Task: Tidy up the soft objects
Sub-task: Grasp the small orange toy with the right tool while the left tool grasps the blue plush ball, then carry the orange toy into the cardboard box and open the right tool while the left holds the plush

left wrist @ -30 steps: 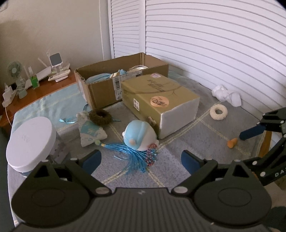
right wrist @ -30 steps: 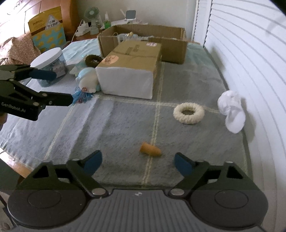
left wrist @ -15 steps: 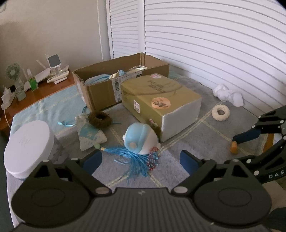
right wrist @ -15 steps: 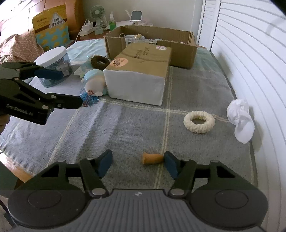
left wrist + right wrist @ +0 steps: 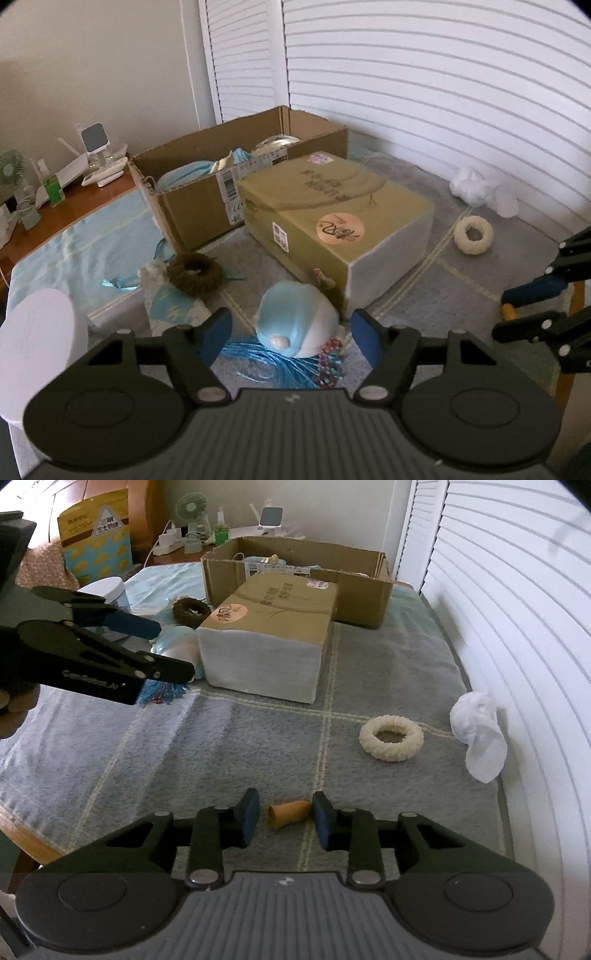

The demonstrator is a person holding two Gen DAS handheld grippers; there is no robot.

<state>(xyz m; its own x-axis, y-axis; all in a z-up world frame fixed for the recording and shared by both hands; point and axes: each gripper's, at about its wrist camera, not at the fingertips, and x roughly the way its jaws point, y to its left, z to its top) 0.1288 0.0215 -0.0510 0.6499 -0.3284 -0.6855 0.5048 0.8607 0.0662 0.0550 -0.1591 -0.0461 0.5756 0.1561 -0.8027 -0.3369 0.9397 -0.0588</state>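
Observation:
My left gripper (image 5: 290,338) is open, its fingers on either side of a blue and white plush toy (image 5: 295,319) that lies on a blue tassel (image 5: 269,365) on the bed. My right gripper (image 5: 283,818) is open but narrowed, with a small orange cone-shaped piece (image 5: 288,813) between its pads, apart from both. A cream knitted ring (image 5: 391,737) and a white cloth (image 5: 480,734) lie to the right. A brown ring (image 5: 194,275) lies on a patterned pouch (image 5: 173,312). An open cardboard box (image 5: 295,579) stands at the back.
A closed olive and white box (image 5: 332,221) stands in the middle of the grey blanket (image 5: 258,746). A white-lidded jar (image 5: 33,343) is at the left. A side table with a fan (image 5: 192,507) and chargers is behind. Louvred doors (image 5: 517,609) line the right.
My left gripper has moved forward so its fingers flank the plush toy. My right gripper has moved up to the orange piece and narrowed around it.

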